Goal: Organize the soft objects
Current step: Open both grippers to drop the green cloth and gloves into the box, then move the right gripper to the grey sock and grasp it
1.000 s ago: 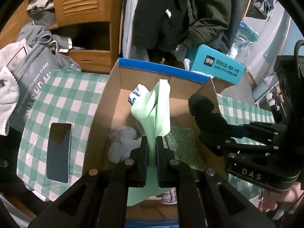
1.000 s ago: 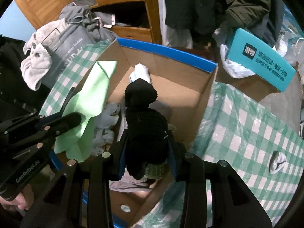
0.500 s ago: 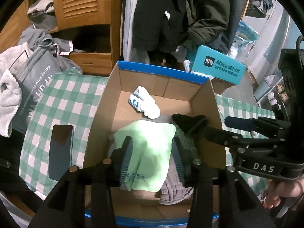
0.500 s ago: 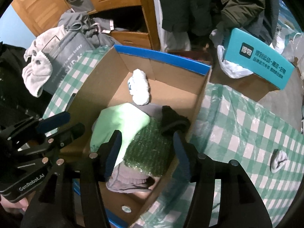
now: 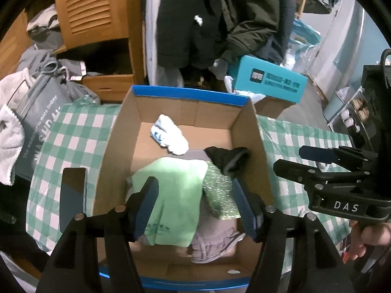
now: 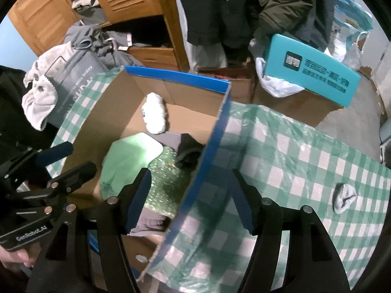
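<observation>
A cardboard box (image 5: 246, 131) with a blue rim stands on the green checked tablecloth. Inside lie a light green cloth (image 5: 176, 195), a black sock (image 5: 227, 156), a white sock (image 5: 168, 136), a glittery green piece (image 5: 220, 195) and a grey-purple garment (image 5: 212, 241). My left gripper (image 5: 198, 202) is open and empty above the green cloth. My right gripper (image 6: 190, 197) is open and empty, straddling the box's right wall (image 6: 207, 151). The green cloth (image 6: 129, 158) and white sock (image 6: 155, 113) show there too. A small grey-white sock (image 6: 344, 197) lies on the cloth to the right.
A dark phone (image 5: 72, 195) lies on the tablecloth (image 5: 73, 131) left of the box. A grey bag (image 5: 39, 117) and towel (image 5: 9, 131) sit at the left. A teal box (image 5: 268, 80), wooden cabinet (image 5: 97, 12) and hanging coats (image 5: 220, 19) stand behind.
Both grippers opened: the left let go of the green cloth, the right of the black sock, and both now lie in the box. The grippers have drawn back and the right moved rightward.
</observation>
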`<move>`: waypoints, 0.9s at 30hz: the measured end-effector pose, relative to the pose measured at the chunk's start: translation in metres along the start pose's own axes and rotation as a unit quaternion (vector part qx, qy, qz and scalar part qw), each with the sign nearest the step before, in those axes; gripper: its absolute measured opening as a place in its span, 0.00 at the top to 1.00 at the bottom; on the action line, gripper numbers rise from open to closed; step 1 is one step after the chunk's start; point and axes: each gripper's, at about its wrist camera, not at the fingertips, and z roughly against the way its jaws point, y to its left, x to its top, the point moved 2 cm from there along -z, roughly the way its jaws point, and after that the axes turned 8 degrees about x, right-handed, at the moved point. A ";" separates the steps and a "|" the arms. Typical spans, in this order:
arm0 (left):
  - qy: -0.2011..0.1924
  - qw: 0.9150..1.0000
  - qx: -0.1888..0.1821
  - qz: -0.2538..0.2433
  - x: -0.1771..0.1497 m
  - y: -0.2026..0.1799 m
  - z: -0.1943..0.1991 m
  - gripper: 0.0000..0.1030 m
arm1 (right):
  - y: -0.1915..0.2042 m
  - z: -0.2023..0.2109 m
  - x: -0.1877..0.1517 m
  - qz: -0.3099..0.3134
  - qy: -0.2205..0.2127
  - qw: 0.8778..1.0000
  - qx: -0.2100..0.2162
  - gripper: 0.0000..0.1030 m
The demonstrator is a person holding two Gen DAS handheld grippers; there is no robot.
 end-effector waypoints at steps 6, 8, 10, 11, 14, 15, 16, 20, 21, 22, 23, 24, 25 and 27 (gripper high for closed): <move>0.003 1.000 -0.001 -0.019 -0.001 -0.020 -0.001 0.35 | -0.020 0.008 -0.012 -0.009 0.000 1.000 -0.011 0.36; 0.005 1.000 -0.003 -0.021 -0.001 -0.026 -0.001 0.35 | -0.028 0.011 -0.016 -0.015 0.000 1.000 -0.014 0.35; 0.008 1.000 -0.009 -0.023 -0.001 -0.033 -0.002 0.35 | -0.037 0.014 -0.020 -0.022 -0.001 1.000 -0.016 0.35; 0.009 1.000 -0.011 -0.024 0.000 -0.036 -0.002 0.35 | -0.040 0.015 -0.021 -0.025 -0.001 1.000 -0.017 0.35; 0.011 0.999 -0.014 -0.031 0.000 -0.047 -0.004 0.35 | -0.051 0.020 -0.025 -0.034 -0.004 0.999 -0.019 0.35; 0.013 0.999 -0.013 -0.035 0.000 -0.051 -0.005 0.35 | -0.055 0.022 -0.027 -0.037 -0.005 0.999 -0.021 0.35; 0.015 0.999 -0.012 -0.038 0.000 -0.055 -0.006 0.35 | -0.059 0.023 -0.028 -0.042 -0.006 0.999 -0.022 0.35; 0.021 0.998 -0.014 -0.051 -0.002 -0.070 -0.009 0.35 | -0.077 0.029 -0.034 -0.056 -0.010 0.998 -0.028 0.34; 0.022 0.998 -0.016 -0.054 -0.002 -0.075 -0.009 0.35 | -0.083 0.031 -0.036 -0.059 -0.010 0.998 -0.033 0.34; 0.021 0.998 -0.019 -0.059 -0.002 -0.079 -0.009 0.35 | -0.087 0.032 -0.037 -0.062 -0.010 0.997 -0.036 0.34; 0.021 0.998 -0.019 -0.062 -0.001 -0.082 -0.009 0.35 | -0.091 0.033 -0.038 -0.065 -0.010 0.997 -0.038 0.34; 0.020 0.998 -0.018 -0.065 0.001 -0.086 -0.009 0.35 | -0.096 0.034 -0.040 -0.068 -0.011 0.997 -0.040 0.34; 0.018 0.997 -0.018 -0.067 0.002 -0.090 -0.009 0.35 | -0.102 0.036 -0.042 -0.073 -0.011 0.996 -0.042 0.34; 0.018 0.997 -0.021 -0.071 0.004 -0.097 -0.010 0.35 | -0.111 0.039 -0.047 -0.079 -0.012 0.996 -0.046 0.34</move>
